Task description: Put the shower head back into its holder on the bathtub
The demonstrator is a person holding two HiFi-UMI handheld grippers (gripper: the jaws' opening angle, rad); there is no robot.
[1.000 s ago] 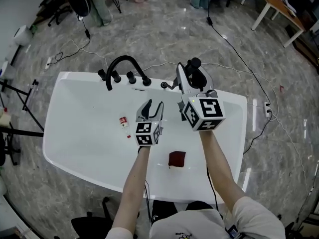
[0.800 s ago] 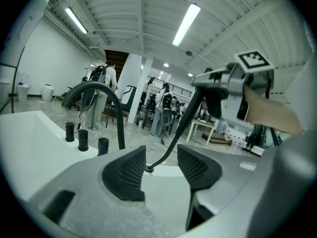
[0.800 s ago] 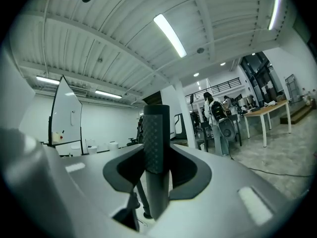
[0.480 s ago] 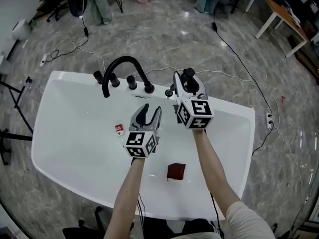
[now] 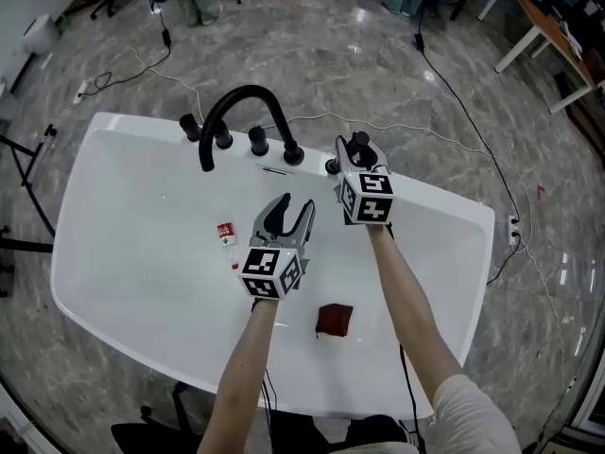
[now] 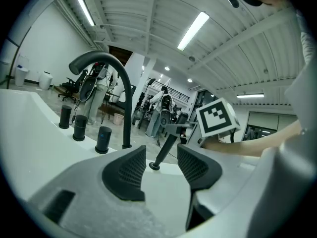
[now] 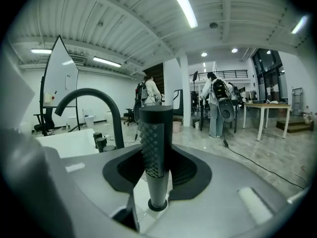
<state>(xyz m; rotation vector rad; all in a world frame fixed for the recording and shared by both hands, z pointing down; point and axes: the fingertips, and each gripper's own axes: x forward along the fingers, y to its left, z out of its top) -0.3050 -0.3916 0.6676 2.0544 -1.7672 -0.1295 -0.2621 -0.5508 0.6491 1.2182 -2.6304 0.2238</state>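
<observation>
Black and slim, the stick-shaped shower head [image 7: 156, 148] stands with its foot in the small round black holder [image 7: 157, 206] on the far rim of the white bathtub [image 5: 132, 135], just right of the row of black knobs beside the black arched faucet [image 5: 241, 102]. From the left gripper view it leans to the right and is not plumb.

Our right gripper [image 7: 157, 170] is clamped on the ribbed handle, a pad pressed to each side. Over the last second this gripper has sunk lower and drawn closer to the rim, while the foot of the shower head has kept its spot at the holder. We judge that the head is being pressed home and is seated, or nearly so; what remains is to let go and draw back without tipping it.

Our left gripper [image 6: 162, 167] hovers over the tub's middle with its jaws apart and nothing between them, barely moved. A small red-and-white bottle [image 5: 227, 235] lies to its left, and a dark red block [image 5: 334, 318] lies nearer us.
</observation>
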